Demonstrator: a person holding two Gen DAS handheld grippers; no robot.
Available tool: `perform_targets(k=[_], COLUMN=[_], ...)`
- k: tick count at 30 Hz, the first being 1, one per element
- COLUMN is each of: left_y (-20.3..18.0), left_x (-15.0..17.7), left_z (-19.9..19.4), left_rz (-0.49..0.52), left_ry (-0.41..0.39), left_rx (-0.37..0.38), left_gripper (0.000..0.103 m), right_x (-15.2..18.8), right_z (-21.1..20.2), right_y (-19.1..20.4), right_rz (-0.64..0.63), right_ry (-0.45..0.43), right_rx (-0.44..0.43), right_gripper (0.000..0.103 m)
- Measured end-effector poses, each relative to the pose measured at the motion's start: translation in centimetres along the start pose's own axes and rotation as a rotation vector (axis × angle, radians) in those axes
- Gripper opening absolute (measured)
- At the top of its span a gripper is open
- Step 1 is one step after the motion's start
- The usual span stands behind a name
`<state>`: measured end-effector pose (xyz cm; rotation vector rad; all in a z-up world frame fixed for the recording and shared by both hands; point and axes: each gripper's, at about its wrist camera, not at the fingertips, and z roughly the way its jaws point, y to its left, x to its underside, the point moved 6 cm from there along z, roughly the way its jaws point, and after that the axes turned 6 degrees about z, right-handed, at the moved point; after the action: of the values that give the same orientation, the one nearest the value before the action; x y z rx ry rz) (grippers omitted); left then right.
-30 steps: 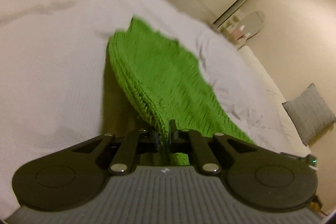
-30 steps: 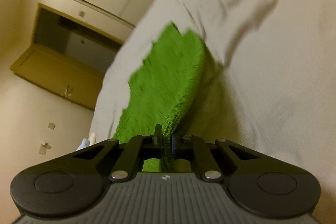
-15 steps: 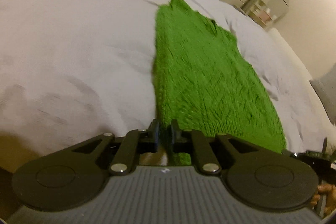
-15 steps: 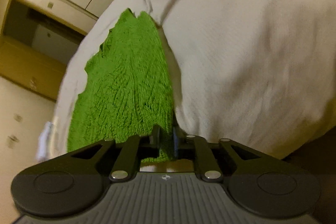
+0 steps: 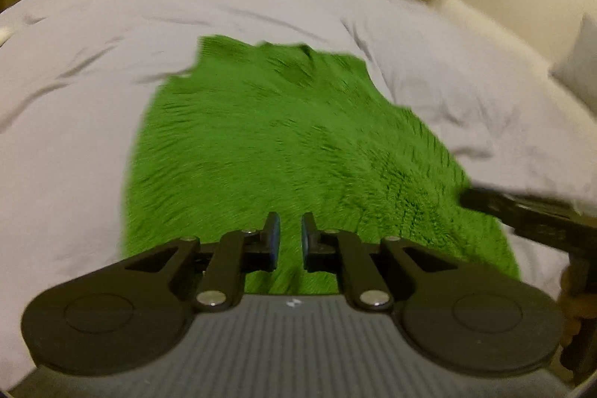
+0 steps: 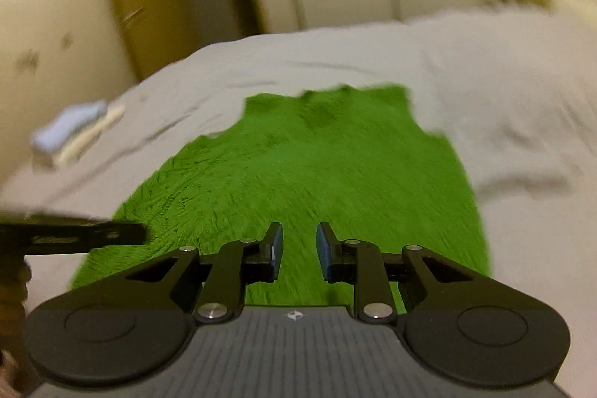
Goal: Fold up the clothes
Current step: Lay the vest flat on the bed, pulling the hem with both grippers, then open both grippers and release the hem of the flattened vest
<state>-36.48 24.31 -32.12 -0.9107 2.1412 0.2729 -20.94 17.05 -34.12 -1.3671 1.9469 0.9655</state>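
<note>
A green knitted garment point(image 5: 291, 152) lies spread flat on the bed point(image 5: 74, 122), its neckline at the far end and its near hem just under both grippers. The left gripper point(image 5: 287, 241) hovers over that hem with only a narrow gap between its pads and nothing pinched in it — released, though barely parted. The right gripper point(image 6: 298, 247) hangs over the other near corner, its jaws opening, and the knit shows through the gap rather than being caught there. Each wrist view catches the other tool at its edge, so the two sit side by side along the hem. The pictures are smeared with motion, so I can't be sure the cloth lies fully smooth, but it looks laid out and ready: the spreading step seems finished and the first fold not yet begun. A small pale stack point(image 6: 71, 133) sits well apart near the bed's far edge, possibly clothes folded already. The next move calls for a fresh hold — probably on one side edge or both hem corners — and an even carry across, so the loose knit doesn't bunch.
</note>
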Motion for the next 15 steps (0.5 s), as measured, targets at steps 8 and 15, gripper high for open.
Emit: perform_targets(k=[8,15], left_y=[5.0,8.7], left_x=[2.6,6.9], left_z=[4.8,-0.8], left_rz=[-0.012,-0.1], left_ry=[0.049,0.049], left_rx=[-0.079,-0.125], left_gripper=[0.012,0.003], right_x=[2.3,4.6], right_z=[5.9,-1.2], right_y=[-5.2,-11.6], right_rz=[-0.016,0.26], right_ry=[0.132,0.119], right_rx=[0.04,0.126], right_gripper=[0.0,0.0])
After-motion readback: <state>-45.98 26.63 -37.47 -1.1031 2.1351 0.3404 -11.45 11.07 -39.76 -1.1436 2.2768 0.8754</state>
